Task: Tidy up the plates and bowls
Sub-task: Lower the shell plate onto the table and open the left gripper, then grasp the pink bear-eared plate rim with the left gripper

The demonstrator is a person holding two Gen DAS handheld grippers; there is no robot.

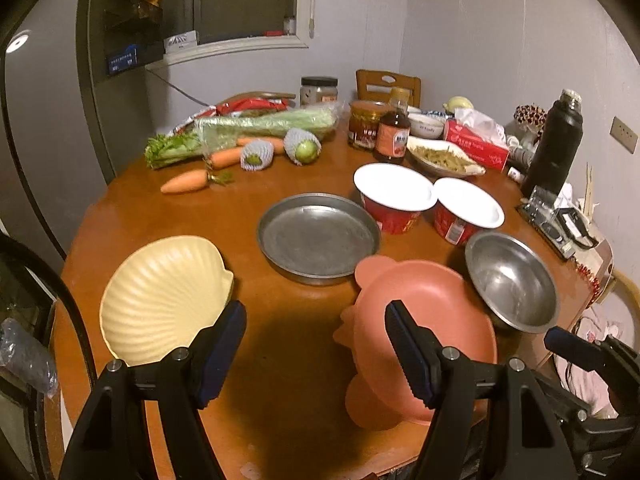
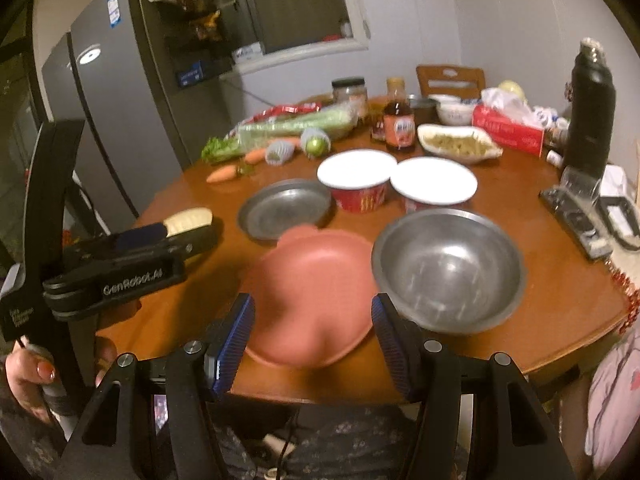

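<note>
Crowding the round wooden table [image 1: 132,216]: dishes, vegetables, beside a fridge [image 1: 40,128].

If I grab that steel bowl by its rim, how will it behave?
The steel bowl looks thin and rigid, so probably light. Its polished wall may slip between the pads. It already sits tilted against the pink dish, so a nudge could rock it.
</note>
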